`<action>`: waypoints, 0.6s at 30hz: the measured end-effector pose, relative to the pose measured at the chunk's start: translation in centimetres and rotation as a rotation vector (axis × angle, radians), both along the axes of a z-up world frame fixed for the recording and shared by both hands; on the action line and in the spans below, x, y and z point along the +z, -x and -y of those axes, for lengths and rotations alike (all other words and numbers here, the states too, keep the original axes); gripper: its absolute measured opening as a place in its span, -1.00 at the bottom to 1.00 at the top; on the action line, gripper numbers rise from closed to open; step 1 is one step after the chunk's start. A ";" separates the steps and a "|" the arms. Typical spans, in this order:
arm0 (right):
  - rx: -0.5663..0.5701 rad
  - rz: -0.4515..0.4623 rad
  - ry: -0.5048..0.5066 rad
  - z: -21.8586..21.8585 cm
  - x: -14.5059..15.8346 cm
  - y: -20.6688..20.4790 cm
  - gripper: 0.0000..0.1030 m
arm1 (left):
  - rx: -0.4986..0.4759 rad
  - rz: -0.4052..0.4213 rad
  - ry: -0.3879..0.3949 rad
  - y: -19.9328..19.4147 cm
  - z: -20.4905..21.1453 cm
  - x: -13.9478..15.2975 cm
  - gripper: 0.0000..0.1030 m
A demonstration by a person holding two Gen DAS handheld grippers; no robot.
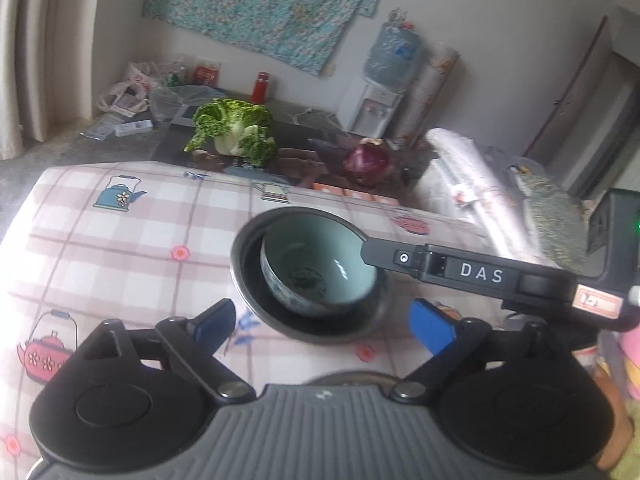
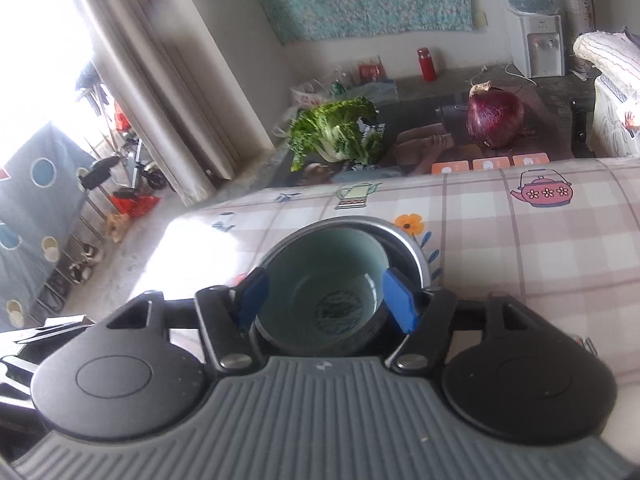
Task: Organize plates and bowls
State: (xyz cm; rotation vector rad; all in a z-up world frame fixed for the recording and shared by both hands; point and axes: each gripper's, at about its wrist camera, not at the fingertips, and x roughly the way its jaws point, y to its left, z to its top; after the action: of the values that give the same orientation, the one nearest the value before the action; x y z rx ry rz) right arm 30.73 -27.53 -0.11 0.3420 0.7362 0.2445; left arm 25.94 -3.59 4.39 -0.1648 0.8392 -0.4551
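A small pale-blue bowl point(image 1: 316, 268) with a dark pattern inside sits tilted in a larger dark bowl point(image 1: 256, 300) on the checked tablecloth point(image 1: 120, 232). My left gripper point(image 1: 320, 320) is open and empty, just in front of the dark bowl. The right gripper's arm point(image 1: 460, 272) reaches in from the right to the small bowl's rim. In the right wrist view my right gripper point(image 2: 326, 300) has its blue pads point(image 2: 398, 300) on both sides of the blue bowl point(image 2: 320, 280), gripping it. The dark bowl point(image 2: 408, 244) shows behind it.
A green cabbage point(image 1: 236, 128) and a red onion point(image 1: 366, 160) lie on a dark surface beyond the table's far edge. Rolled bedding point(image 1: 472, 176) lies at the right. A water dispenser point(image 1: 376, 108) and a red flask point(image 1: 260, 88) stand by the wall.
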 end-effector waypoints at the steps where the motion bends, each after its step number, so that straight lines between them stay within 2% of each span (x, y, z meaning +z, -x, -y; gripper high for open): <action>1: 0.005 0.009 0.003 0.0 0.4 0.9 0.46 | -0.005 0.010 0.006 0.9 -0.4 0.2 0.93; 4: 0.014 0.041 0.020 -0.1 1.6 3.6 0.59 | -0.005 0.060 -0.011 3.5 -1.5 0.6 1.00; 7: 0.023 0.075 0.014 -0.1 2.7 6.6 0.69 | 0.013 0.070 -0.052 5.3 -2.5 0.5 1.00; 9: 0.025 0.093 0.015 -0.2 3.2 8.5 0.93 | 0.036 0.067 -0.054 6.3 -3.3 0.1 1.00; 10: 0.026 0.106 0.018 -0.3 3.4 9.4 0.96 | 0.048 0.070 -0.053 7.0 -3.8 0.0 1.00; 18: 0.053 0.186 0.129 -3.3 4.7 17.0 0.97 | 0.131 0.142 -0.066 12.5 -6.7 0.5 1.00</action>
State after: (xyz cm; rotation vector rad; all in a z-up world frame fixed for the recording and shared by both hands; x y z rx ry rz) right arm 13.74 -24.28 4.61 0.1747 0.5750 0.2735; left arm 13.42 3.15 4.90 -0.1242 0.6980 -0.3117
